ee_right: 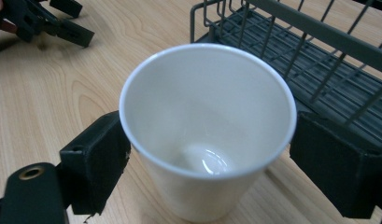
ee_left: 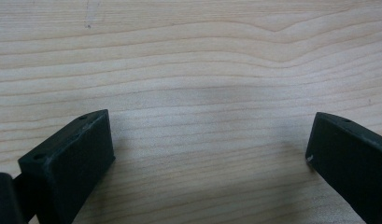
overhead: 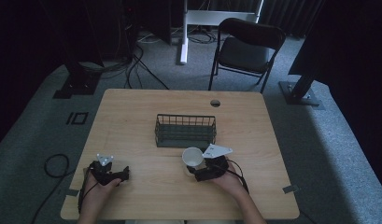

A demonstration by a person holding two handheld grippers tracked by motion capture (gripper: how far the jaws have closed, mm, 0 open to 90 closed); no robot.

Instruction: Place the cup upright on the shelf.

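In the high view, the right gripper (overhead: 194, 169) sits low and just right of the middle of the frame, and it holds a white cup (overhead: 192, 157) between its two jaws, one on each side, just below the wire basket (overhead: 185, 130) in the middle of the table (overhead: 132, 112). In the right gripper view the cup (ee_right: 207, 130) fills the middle, empty and open side up, with the basket (ee_right: 310, 60) at the upper right. The left gripper (overhead: 124, 173) is at the lower left, well apart from the cup, and its jaws are wide open over bare wood with nothing in them.
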